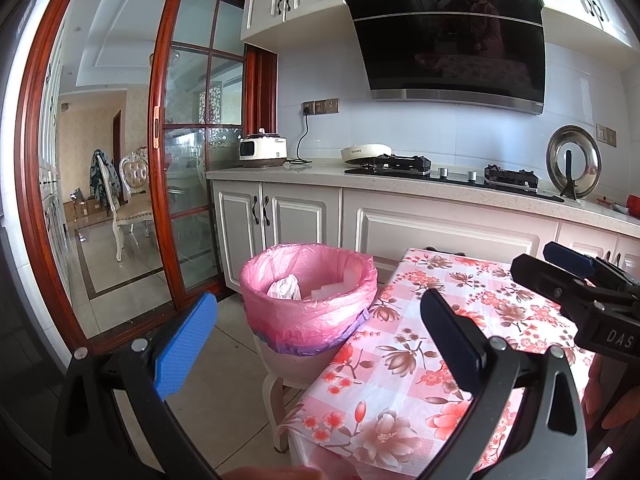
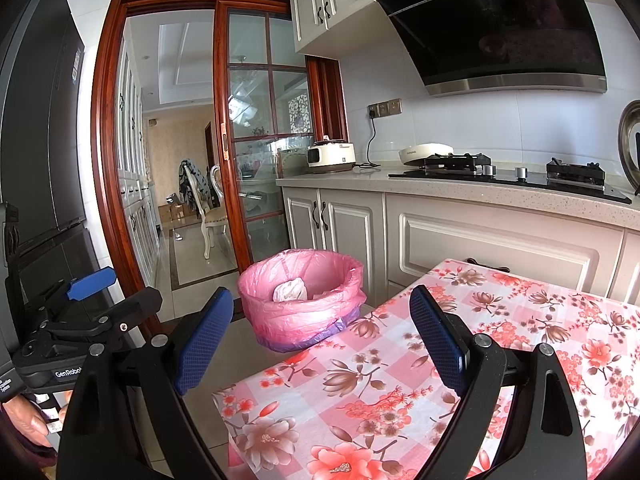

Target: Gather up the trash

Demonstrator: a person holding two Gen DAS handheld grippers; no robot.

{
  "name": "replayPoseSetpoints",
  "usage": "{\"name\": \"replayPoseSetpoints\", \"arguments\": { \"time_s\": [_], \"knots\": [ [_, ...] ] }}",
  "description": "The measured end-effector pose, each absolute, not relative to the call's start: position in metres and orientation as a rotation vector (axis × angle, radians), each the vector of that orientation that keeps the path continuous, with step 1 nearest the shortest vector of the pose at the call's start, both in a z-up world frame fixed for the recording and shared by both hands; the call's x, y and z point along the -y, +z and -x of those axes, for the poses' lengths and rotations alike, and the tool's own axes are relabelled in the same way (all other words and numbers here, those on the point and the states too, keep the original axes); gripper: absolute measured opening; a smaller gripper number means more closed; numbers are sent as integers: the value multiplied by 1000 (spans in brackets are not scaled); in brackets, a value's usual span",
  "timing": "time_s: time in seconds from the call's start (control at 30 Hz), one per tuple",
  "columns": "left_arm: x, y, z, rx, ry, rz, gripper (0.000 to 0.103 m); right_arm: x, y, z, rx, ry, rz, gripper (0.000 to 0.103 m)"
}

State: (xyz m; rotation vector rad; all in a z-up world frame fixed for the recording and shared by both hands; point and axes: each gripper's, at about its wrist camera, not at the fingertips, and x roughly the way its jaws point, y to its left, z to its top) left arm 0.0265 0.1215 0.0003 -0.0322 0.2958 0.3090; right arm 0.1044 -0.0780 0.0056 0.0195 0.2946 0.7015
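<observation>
Bright, even daylight fills both sharp fisheye views; straight lines bow near dark vignetted corners, and the glossy range hood (image 1: pixel 448 36) shows dim reflections.

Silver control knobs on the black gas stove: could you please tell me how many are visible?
2. Both sit at the front of the black gas stove, between its two burners: the left silver knob nearer the cream pan, the right silver knob beside it. None appear hidden.

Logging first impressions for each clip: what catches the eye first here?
A round bin lined with a pink plastic bag, crumpled white paper inside, stands left of the table's pink floral tablecloth. Both claws, left claw and right claw, hang open and empty.
</observation>
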Motion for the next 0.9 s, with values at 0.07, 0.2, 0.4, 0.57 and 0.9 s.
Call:
{"name": "replayPoseSetpoints", "arguments": {
  "time_s": [0.07,0.2,0.4,0.57,0.9],
  "knots": [
    [-122,1,-27,-297,309,34,98,78,5,-104,-293,702,-16,85],
    [-123,1,-28,-299,308,38,98,78,6,-104,-294,703,-16,85],
    [-126,0,-29,-294,302,54,98,76,7,-104,-294,705,-15,85],
    [-125,-2,-30,-290,321,54,98,76,7,-103,-295,704,-16,85],
    [-123,-4,-31,-278,316,50,98,76,7,-104,-293,705,-18,85]
  ]
}}
